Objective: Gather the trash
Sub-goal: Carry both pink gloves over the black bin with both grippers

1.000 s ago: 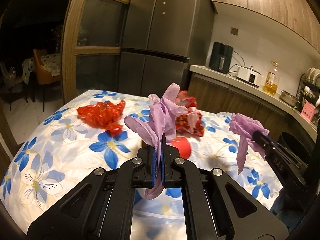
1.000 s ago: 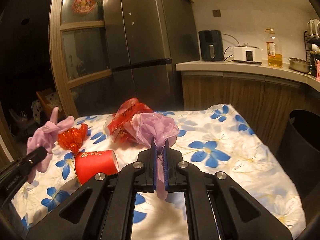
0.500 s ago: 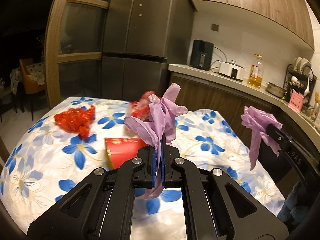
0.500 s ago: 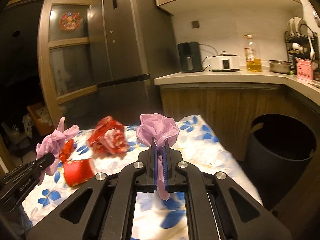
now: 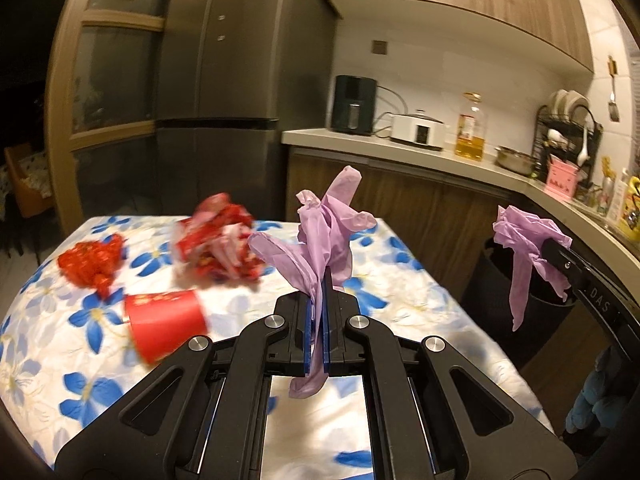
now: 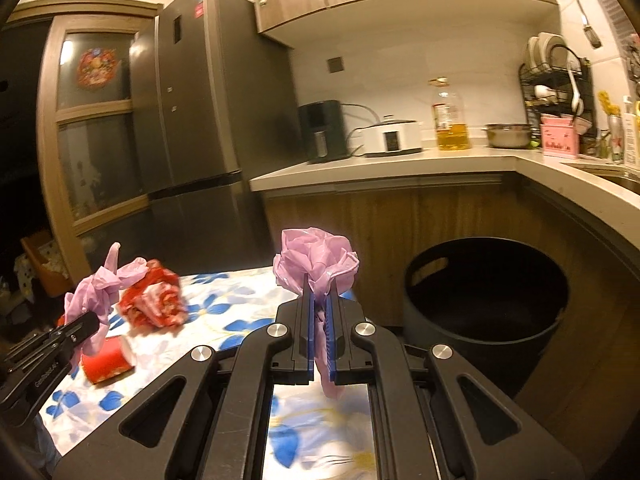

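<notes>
Left hand-held gripper (image 5: 317, 300) clamped on a purple glove (image 5: 324, 236), above the flowered counter (image 5: 420, 300). Right hand-held gripper (image 6: 319, 304) pinching a crumpled purple glove (image 6: 316, 264), near the black bin (image 6: 486, 300). Red cup (image 5: 166, 326) and red wrappers (image 5: 220, 248) lying on the counter.

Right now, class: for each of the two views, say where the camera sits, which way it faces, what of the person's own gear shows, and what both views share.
Left wrist view: sits on the left tongs, facing across the floral table to the fridge and counter; they are shut on a purple glove, right tongs at right edge.
Right wrist view: sits on the right tongs, shut on a crumpled purple glove, facing the black bin; left tongs at left edge.
Shared: red cup, red wrapper, bin, counter.
</notes>
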Available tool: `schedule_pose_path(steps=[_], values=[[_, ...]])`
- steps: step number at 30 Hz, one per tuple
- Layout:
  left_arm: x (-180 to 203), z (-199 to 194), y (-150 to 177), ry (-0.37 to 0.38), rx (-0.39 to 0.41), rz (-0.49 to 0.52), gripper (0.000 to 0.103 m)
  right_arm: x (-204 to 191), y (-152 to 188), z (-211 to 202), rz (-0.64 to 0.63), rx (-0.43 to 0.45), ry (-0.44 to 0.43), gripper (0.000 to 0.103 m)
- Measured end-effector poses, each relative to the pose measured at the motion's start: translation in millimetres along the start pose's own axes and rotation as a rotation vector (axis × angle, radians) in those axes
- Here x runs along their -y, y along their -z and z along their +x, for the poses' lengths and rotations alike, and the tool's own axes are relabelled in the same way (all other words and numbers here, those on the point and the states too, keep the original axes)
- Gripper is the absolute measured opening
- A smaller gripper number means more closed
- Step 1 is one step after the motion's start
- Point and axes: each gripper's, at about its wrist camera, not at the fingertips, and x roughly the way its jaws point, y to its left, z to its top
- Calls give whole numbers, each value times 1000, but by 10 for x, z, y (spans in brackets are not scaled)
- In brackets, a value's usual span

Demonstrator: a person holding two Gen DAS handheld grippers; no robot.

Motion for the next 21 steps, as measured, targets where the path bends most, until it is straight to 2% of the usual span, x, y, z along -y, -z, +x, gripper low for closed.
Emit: schedule_pose_path(steps=[7, 12, 21], values=[[500, 142, -75, 89, 21, 67, 2, 485, -130, -2, 44, 28, 104, 6], [938, 301, -143, 183, 23, 94, 2, 800, -191, -5, 72, 44, 179, 5], [1699, 533, -194, 335, 43, 161, 2, 1171, -262, 31, 110, 58, 246, 5]])
